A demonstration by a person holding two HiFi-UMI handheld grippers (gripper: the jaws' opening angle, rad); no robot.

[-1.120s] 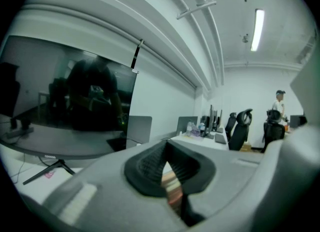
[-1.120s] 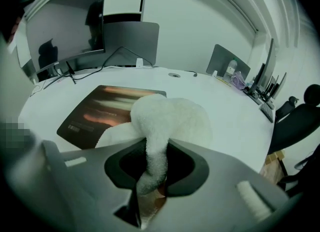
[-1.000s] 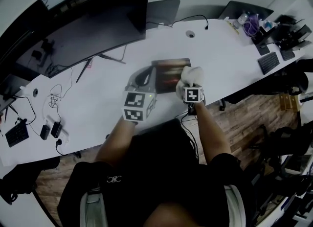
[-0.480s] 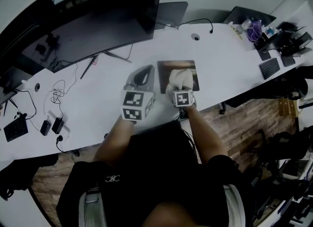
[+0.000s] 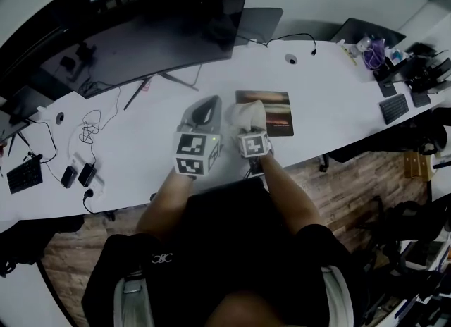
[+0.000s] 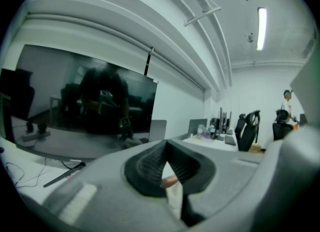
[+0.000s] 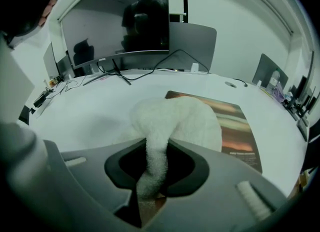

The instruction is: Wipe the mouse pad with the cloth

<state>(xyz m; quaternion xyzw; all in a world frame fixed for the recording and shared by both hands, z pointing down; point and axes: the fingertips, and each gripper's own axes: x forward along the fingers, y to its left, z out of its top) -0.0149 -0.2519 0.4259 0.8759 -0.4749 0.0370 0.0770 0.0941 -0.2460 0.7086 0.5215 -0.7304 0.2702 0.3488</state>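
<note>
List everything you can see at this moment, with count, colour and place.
desk: one, white, curved, across the view.
monitor: one, black, wide, far left part of the desk.
second screen: one, grey back, right of the monitor.
mouse pad: one, dark with a printed picture, near middle of the desk.
cloth: one, white, bunched over the left part of the mouse pad.
keyboard: one, dark, far right.
cables: a tangle, black, left part of the desk.
left gripper: one, grey, jaws together, just left of the cloth.
right gripper: one, grey, shut on the cloth.
</note>
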